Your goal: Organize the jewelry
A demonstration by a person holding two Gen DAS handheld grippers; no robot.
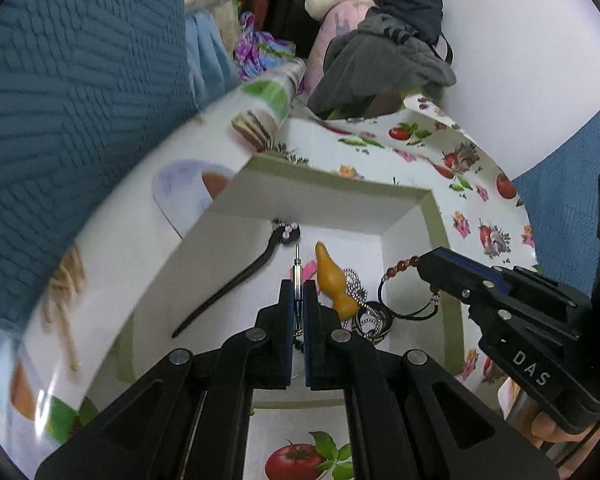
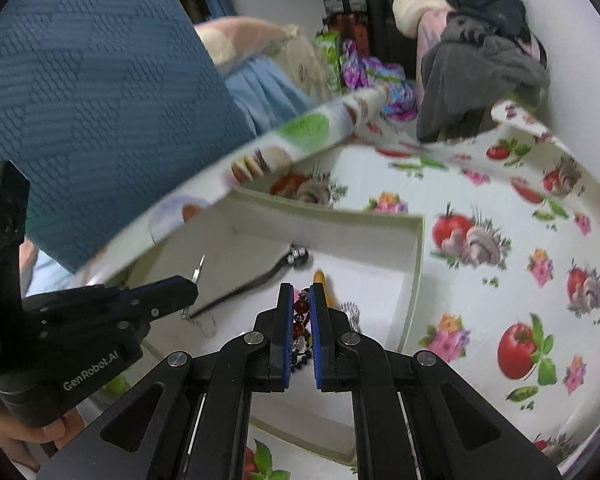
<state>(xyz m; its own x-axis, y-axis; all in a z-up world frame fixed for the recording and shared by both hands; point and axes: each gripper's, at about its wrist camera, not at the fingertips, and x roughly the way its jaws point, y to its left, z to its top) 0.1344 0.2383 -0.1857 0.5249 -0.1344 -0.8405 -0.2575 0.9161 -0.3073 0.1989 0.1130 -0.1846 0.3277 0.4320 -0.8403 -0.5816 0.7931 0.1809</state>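
A shallow white box with a green rim (image 1: 432, 208) sits on the table. Inside lie a black hair stick (image 1: 236, 280), a yellow hair clip (image 1: 334, 276), a silver bead chain (image 1: 360, 292) and a striped ring (image 1: 376, 322). My left gripper (image 1: 299, 284) is shut on a thin silver pin (image 1: 297, 264) above the box. My right gripper (image 2: 301, 292) is shut on a red-brown bead bracelet (image 2: 301, 312) with a black cord, held over the box's right side; the bracelet also shows in the left wrist view (image 1: 400, 268).
A tablecloth with tomato and mushroom prints (image 2: 520, 280) covers the table. A printed sheet (image 1: 148, 216) hangs over the box's left side. Piled clothes (image 1: 384, 56) sit at the far edge. A blue sleeve (image 1: 72, 80) fills the upper left.
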